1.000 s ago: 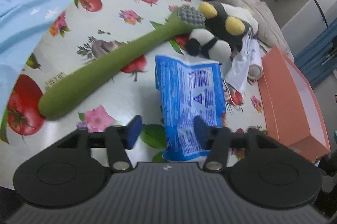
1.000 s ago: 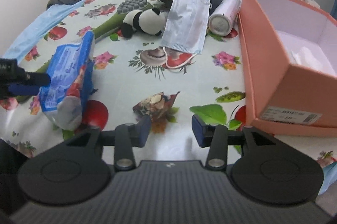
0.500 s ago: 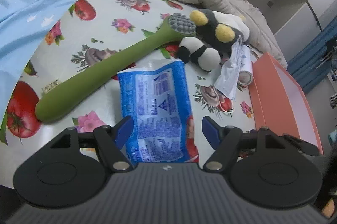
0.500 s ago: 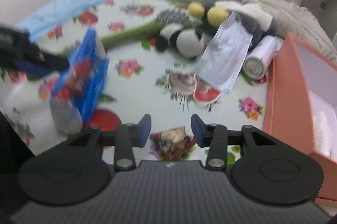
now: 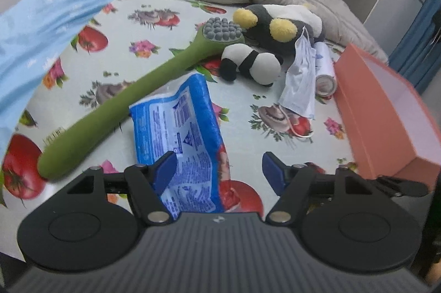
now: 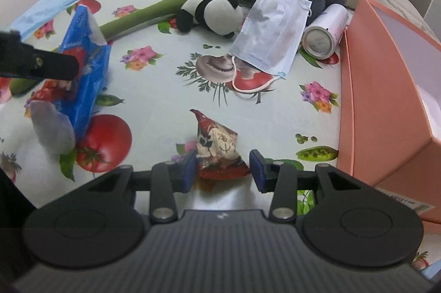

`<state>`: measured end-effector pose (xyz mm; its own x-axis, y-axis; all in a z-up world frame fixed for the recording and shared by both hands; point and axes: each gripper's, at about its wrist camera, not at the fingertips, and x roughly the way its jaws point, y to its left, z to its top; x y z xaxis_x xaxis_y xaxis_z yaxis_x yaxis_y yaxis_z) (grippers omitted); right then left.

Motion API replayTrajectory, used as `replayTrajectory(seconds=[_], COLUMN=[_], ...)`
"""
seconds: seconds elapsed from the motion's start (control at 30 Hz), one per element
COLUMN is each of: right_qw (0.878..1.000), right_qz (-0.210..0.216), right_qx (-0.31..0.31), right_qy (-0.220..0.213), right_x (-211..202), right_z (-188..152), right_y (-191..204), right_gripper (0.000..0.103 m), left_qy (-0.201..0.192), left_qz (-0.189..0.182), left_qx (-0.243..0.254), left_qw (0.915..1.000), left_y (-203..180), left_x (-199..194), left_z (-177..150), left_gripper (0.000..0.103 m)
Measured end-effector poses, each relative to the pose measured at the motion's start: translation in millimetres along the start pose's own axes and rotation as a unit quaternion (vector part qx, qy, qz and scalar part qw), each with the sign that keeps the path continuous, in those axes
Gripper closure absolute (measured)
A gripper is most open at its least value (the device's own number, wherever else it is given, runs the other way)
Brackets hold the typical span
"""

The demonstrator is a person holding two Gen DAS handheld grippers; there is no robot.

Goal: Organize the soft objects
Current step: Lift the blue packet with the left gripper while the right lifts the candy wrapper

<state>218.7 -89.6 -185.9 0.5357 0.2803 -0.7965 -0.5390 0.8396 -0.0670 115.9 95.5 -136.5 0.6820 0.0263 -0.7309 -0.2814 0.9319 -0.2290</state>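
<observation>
Landmark: the orange box (image 6: 386,89), open, at the right edge of the flowered cloth (image 6: 165,78). Nothing is on its way into it yet; you're at the pick-up step w/ both grippers.

Tissue pack (image 5: 182,136), blue, lies well left of the box. Your left gripper (image 5: 217,169) straddles its near end, jaws closing, left pad at the wrapper, right pad still clear. No grip yet.

Small printed pouch (image 6: 220,149) sits nearer the box. Your right gripper (image 6: 223,169) brackets it, jaws apart, pads not pressing.

Next, I'd judge: finish both squeezes, lift, carry to the box.
</observation>
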Motion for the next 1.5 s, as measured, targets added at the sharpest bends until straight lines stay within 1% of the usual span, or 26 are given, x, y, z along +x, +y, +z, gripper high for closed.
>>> replayTrajectory(seconds=[0.07,0.2,0.27,0.33,0.37,0.47,0.5,0.53,0.6,0.7,0.77,1.03,1.33,1.5], right_qw=[1.0,1.0,1.0,1.0,1.0,1.0,1.0,0.999,0.999,0.999,0.999,0.998,0.997,0.996], right_qz=[0.002,-0.001,0.003,0.01,0.013,0.012,0.011,0.01,0.008,0.005,0.006,0.011,0.015,0.012], right_qx=[0.005,0.011,0.011,0.01,0.01,0.004,0.003,0.004,0.007,0.01,0.014,0.022,0.023,0.033], right_qy=[-0.003,-0.015,-0.017,-0.02,-0.022,-0.027,-0.029,-0.03,-0.032,-0.036,-0.039,-0.057,-0.069,-0.086], right_x=[-0.5,-1.1,1.2,2.9,3.4,4.4,4.1,3.5,1.3,-4.8,-10.1,-41.6,-70.9,-88.9], right_z=[1.3,5.4,6.0,5.5,5.2,3.9,3.4,3.3,3.4,3.2,2.9,3.0,-2.2,1.4], right_y=[0.3,3.0,4.5,4.9,5.1,7.6,8.3,8.1,7.4,7.2,6.8,8.9,16.3,14.6], right_gripper=[0.059,0.058,0.058,0.059,0.06,0.061,0.062,0.063,0.068,0.071,0.071,0.072,0.072,0.072], left_qy=[-0.003,-0.012,-0.011,-0.001,0.006,0.015,0.015,0.015,0.014,0.008,0.002,-0.023,-0.027,-0.031], left_qz=[0.02,0.058,0.067,0.067,0.076,0.082,0.082,0.083,0.077,0.072,0.064,0.04,0.008,-0.01], left_qx=[0.019,0.047,0.053,0.057,0.064,0.066,0.066,0.066,0.061,0.058,0.052,0.035,0.031,0.029], left_qw=[0.9996,0.9971,0.9963,0.9961,0.9951,0.9944,0.9943,0.9943,0.9951,0.9957,0.9966,0.9983,0.9991,0.999], left_y=[-6.8,-16.7,-18.4,-18.2,-18.4,-15.3,-14.3,-14.0,-12.5,-11.3,-11.3,-15.2,-29.9,-37.6], left_x=[3.5,9.6,13.2,18.4,22.5,28.0,28.7,28.9,27.2,21.7,14.8,-19.2,-49.2,-63.8], left_z=[-1.7,-5.6,-7.1,-9.2,-10.9,-15.0,-15.1,-15.0,-13.9,-12.7,-11.5,-8.0,-19.0,-17.7], left_gripper=[0.034,0.043,0.044,0.046,0.051,0.057,0.063,0.068,0.079,0.086,0.088,0.089,0.088,0.088])
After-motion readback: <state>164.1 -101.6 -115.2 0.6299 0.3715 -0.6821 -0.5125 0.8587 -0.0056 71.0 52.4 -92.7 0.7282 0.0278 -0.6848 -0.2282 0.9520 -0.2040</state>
